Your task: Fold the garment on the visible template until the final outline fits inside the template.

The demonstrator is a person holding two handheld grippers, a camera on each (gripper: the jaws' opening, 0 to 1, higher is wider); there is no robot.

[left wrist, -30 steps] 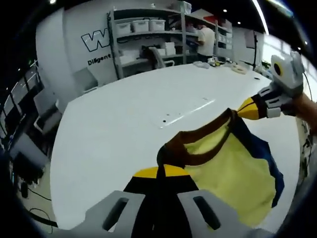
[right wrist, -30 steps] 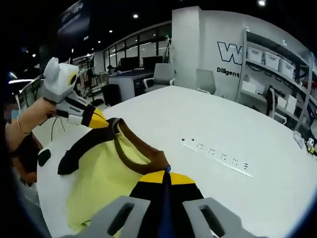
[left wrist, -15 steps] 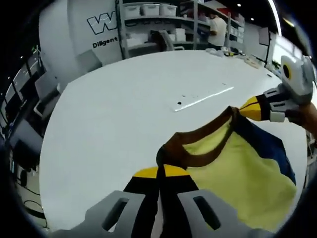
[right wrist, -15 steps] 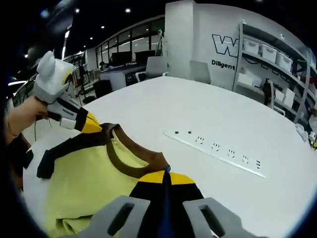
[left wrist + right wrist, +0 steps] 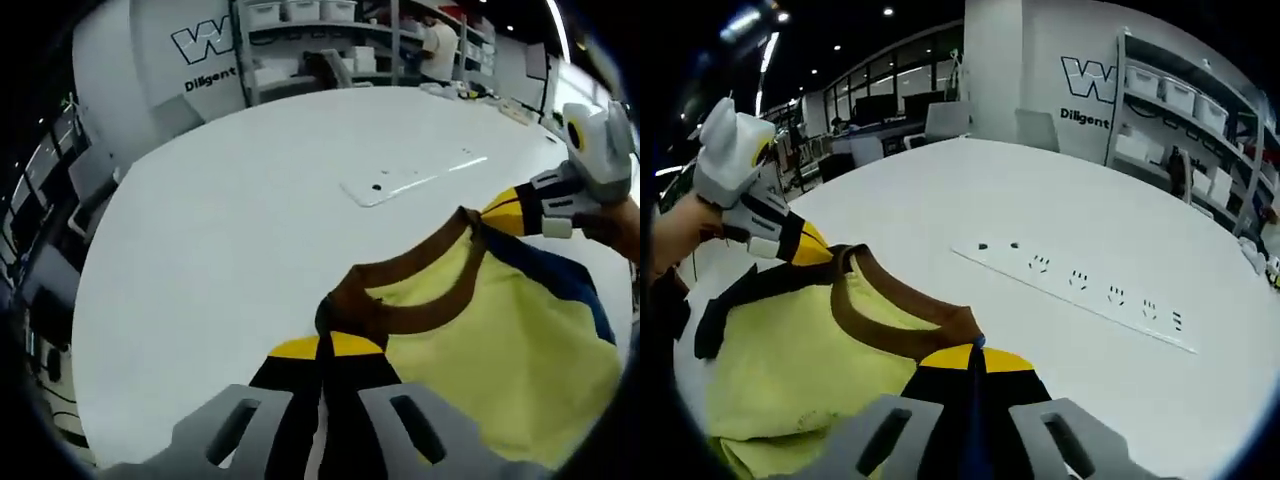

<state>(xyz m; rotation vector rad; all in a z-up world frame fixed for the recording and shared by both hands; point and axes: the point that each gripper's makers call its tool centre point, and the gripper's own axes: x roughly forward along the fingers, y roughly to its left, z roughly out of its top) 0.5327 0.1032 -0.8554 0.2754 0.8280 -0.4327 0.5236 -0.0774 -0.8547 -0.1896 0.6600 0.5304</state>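
A yellow T-shirt (image 5: 500,340) with a brown collar (image 5: 420,320) and dark navy sleeves hangs stretched between my two grippers over the white table (image 5: 230,230). My left gripper (image 5: 322,345) is shut on the shirt's neckline at one shoulder. In the same view my right gripper (image 5: 505,213) pinches the other shoulder at the right. In the right gripper view, the right gripper (image 5: 975,352) is shut on the collar (image 5: 890,320), and the left gripper (image 5: 805,245) holds the far shoulder at the left. The shirt's body (image 5: 800,350) sags low, its lower part hidden.
A white power strip (image 5: 1080,290) lies across the table beyond the shirt, also visible as the strip (image 5: 415,180) in the left gripper view. Shelves with bins (image 5: 300,15) and a person (image 5: 440,45) stand past the far edge. Office chairs (image 5: 940,120) ring the table.
Both cameras have tipped down and come closer to the tabletop. The shirt stays gripped at both shoulders and now hangs lower and wider between the grippers.
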